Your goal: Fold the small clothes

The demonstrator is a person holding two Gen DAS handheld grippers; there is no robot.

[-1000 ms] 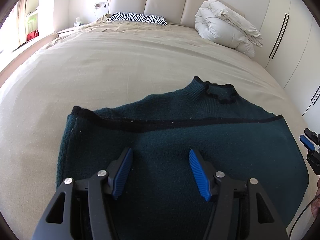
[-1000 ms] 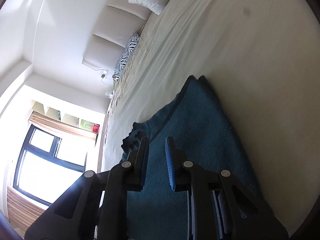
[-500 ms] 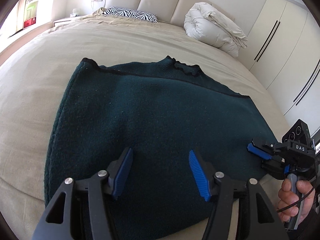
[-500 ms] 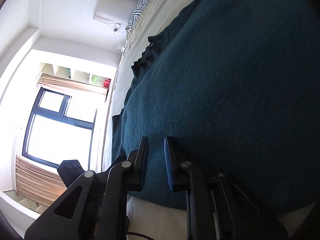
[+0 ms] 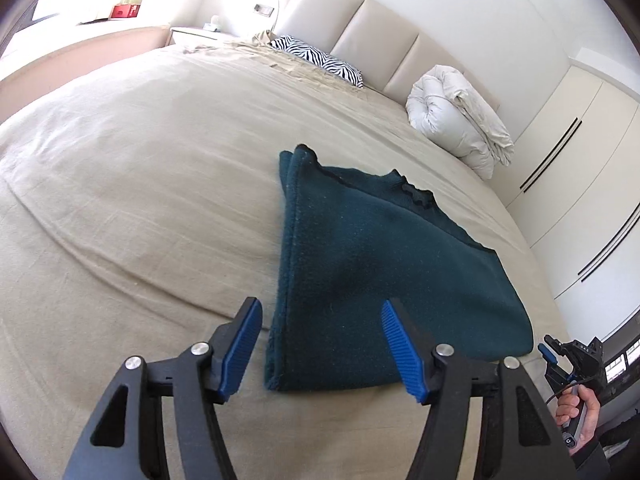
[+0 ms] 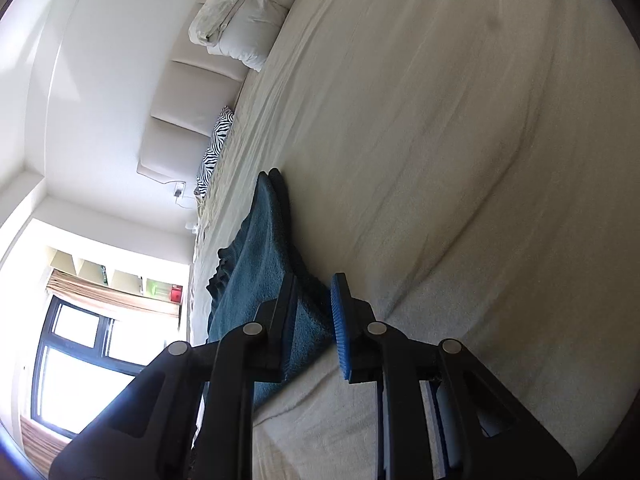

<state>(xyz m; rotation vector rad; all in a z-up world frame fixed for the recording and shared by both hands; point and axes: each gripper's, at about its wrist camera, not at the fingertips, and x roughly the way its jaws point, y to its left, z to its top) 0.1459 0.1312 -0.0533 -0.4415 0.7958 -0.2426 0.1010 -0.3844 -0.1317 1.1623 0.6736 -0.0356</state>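
Observation:
A dark teal knit sweater (image 5: 384,264) lies folded flat on the beige bed (image 5: 140,184), its collar at the far side. My left gripper (image 5: 320,340) is open and empty, hovering above the sweater's near left corner. My right gripper (image 6: 314,316) is rolled on its side at the sweater's (image 6: 256,248) near right corner, with a narrow gap between the jaws; the sweater's edge shows between them and I cannot tell if they touch it. The right gripper also shows in the left wrist view (image 5: 554,354), held by a hand just off the sweater's right corner.
A zebra-print pillow (image 5: 316,56) and a rolled white duvet (image 5: 460,120) lie by the padded headboard (image 5: 360,20). White wardrobe doors (image 5: 580,152) stand along the right side. A window (image 6: 76,360) is on the left side of the room.
Both grippers have pulled back toward the near bed edge and risen. The sweater now looks narrower and lies further from the left camera. The right gripper's jaws have opened slightly.

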